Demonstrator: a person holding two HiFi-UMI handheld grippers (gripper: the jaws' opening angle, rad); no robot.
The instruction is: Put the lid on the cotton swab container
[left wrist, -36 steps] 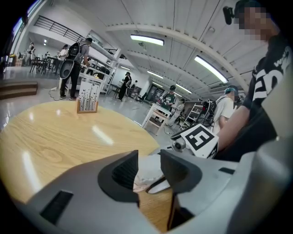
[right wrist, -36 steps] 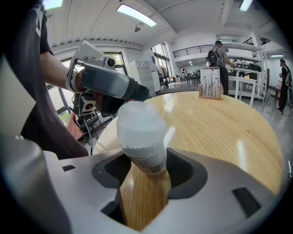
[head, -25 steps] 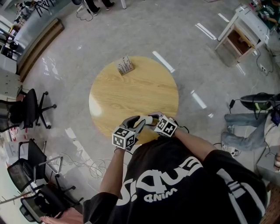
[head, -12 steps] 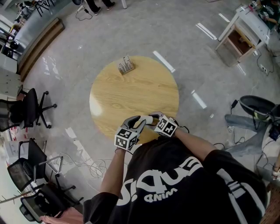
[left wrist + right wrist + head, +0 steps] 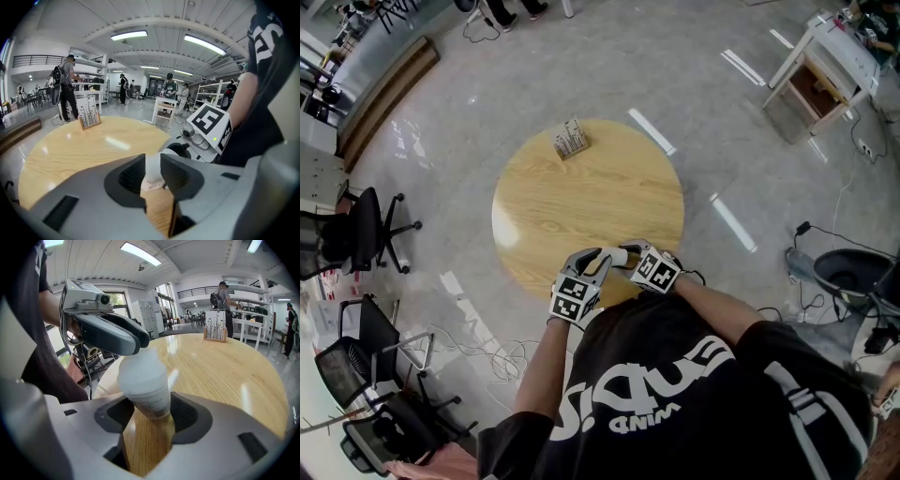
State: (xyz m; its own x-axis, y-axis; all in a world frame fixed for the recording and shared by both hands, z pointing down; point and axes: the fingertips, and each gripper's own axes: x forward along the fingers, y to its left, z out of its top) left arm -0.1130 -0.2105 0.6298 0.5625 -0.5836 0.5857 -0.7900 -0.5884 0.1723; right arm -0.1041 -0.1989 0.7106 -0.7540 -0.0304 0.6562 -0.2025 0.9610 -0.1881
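Now right tongs [image 5: 149, 417] grip the upright cotton swab container [image 5: 143, 383]; left tongs [image 5: 153, 180] have just closed on its lid [image 5: 153, 165].

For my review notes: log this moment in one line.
right claw: grips container | left claw: just closed further on lid | lid: atop container

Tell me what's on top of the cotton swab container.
A white lid, held by the left gripper, whose jaws have just been closing on it. That gripper hides the lid's top; the container's contents don't show.
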